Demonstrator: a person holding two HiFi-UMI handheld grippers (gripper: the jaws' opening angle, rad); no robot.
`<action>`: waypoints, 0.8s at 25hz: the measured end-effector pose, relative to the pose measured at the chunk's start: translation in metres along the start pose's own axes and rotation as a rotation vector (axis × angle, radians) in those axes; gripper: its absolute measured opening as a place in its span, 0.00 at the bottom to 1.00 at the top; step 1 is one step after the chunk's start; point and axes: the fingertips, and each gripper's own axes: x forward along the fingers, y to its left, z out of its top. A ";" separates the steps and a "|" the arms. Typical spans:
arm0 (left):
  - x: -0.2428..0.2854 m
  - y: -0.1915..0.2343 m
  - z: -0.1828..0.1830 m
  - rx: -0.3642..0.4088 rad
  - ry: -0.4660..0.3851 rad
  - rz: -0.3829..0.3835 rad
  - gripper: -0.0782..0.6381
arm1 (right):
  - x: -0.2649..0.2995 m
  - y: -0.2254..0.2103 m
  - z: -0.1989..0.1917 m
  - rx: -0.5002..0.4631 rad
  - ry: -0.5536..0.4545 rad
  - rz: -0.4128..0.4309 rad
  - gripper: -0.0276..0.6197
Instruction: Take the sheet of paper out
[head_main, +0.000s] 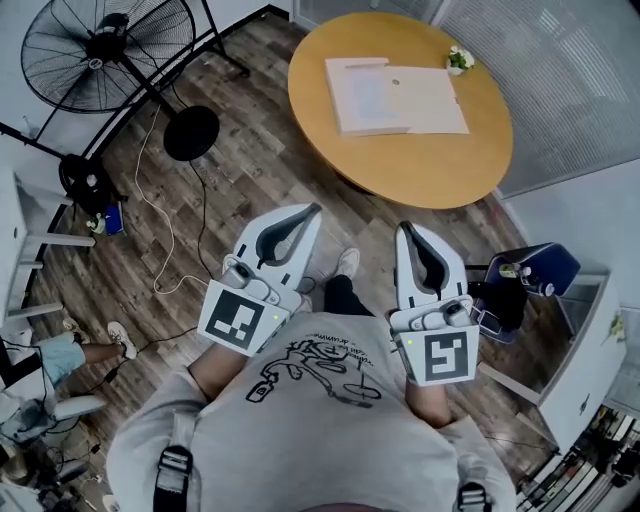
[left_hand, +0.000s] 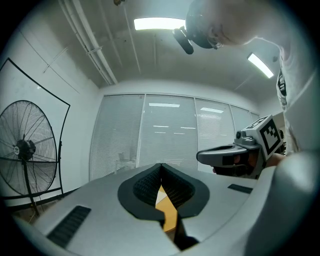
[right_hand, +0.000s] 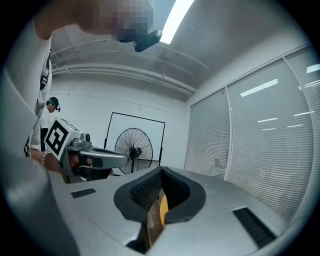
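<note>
Evidently my left tool (head_main: 313, 209) and right tool (head_main: 405, 229) are closed, empty (held level), since the sheet of paper (head_main: 428, 100) lies well apart on the upper-centre tabletop (head_main: 400, 172).

Left gripper (head_main: 312, 210) and right gripper (head_main: 405, 230) point level, jaws closed, empty

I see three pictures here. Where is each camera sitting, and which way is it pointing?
Head view: on the person's head, looking steeply down at the round table and papers; shows their shirt, left gripper and right gripper.
Left gripper view: on the left gripper, looking along its closed jaws toward window blinds; the right gripper shows at right.
Right gripper view: on the right gripper, along its closed jaws; the left gripper shows at left.
Shared: all three catch the standing fan.
</note>
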 end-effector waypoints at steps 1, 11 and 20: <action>0.006 0.001 -0.002 0.005 0.010 -0.001 0.14 | 0.003 -0.005 0.000 0.000 -0.002 0.000 0.05; 0.066 0.003 -0.004 0.001 0.028 0.006 0.14 | 0.025 -0.062 -0.003 0.008 0.000 0.001 0.05; 0.119 0.004 -0.005 0.008 0.042 0.013 0.14 | 0.048 -0.109 -0.006 0.021 -0.003 0.012 0.05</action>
